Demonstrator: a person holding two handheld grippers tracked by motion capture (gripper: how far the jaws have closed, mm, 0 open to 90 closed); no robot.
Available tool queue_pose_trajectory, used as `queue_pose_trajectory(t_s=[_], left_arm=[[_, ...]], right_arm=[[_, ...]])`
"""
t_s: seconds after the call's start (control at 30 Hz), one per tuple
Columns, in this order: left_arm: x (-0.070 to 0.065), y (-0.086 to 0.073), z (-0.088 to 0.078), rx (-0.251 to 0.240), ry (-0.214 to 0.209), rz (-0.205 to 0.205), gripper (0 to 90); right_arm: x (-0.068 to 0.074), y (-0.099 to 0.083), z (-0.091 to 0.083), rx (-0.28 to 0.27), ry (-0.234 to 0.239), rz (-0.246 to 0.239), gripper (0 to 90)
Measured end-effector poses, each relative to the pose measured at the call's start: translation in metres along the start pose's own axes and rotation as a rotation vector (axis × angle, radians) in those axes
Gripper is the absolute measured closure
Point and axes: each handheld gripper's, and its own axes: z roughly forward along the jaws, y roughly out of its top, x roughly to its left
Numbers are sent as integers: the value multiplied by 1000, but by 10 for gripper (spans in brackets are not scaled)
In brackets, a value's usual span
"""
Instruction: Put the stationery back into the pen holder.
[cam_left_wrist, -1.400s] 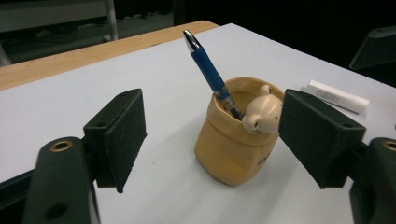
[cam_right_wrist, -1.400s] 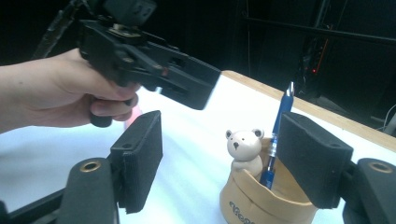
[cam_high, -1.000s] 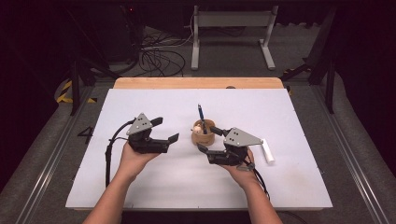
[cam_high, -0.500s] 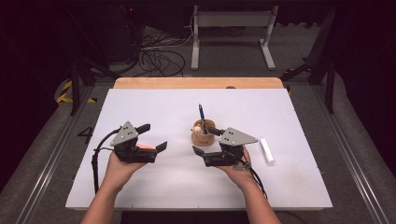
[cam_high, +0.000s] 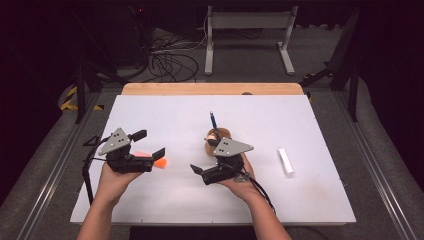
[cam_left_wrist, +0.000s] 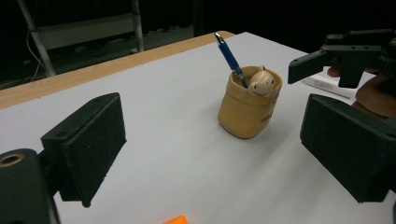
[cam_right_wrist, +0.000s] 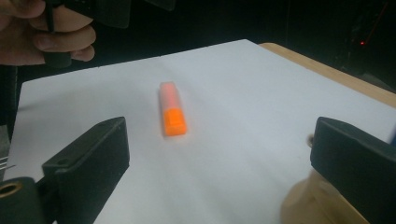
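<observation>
Orange highlighter (cam_right_wrist: 173, 111) lies flat on the white tabletop (cam_high: 320, 120), near-left, just beside the left hand-held gripper (cam_high: 149, 143), whose jaws stand apart and empty. Right hand-held gripper (cam_high: 205, 159) faces it, jaws just been opening, nothing between them. Highlighter looks light, stiff, smooth plastic (could skid or roll if nudged); best pinched across mid-barrel, not the cap end. Tan pen holder (cam_left_wrist: 248, 103) sits behind.

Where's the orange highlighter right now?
The orange highlighter lies flat on the white table, left of centre in the high view, just under the left hand-held gripper and apart from the tan pen holder.
</observation>
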Motion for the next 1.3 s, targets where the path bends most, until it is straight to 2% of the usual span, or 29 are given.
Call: queue_pose_trajectory(t_s=[0.17, 0.37, 0.57, 0.9, 1.1, 1.3], left_arm=[[5, 1, -7, -3, 1, -13, 75], [11, 3, -13, -10, 3, -22, 77], [15, 4, -19, -29, 4, -32, 79], [18, 4, -23, -36, -1, -39, 79], [19, 3, -22, -26, -2, -32, 80], [20, 3, -23, -30, -5, -42, 80]], right_arm=[[9, 7, 18, 28, 27, -25, 21], [11, 11, 38, 51, 37, -8, 5], [13, 13, 56, 83, 51, -45, 85], [14, 10, 88, 155, 77, -46, 192], [15, 9, 102, 187, 88, -50, 279], [16, 9, 114, 212, 105, -56, 344]])
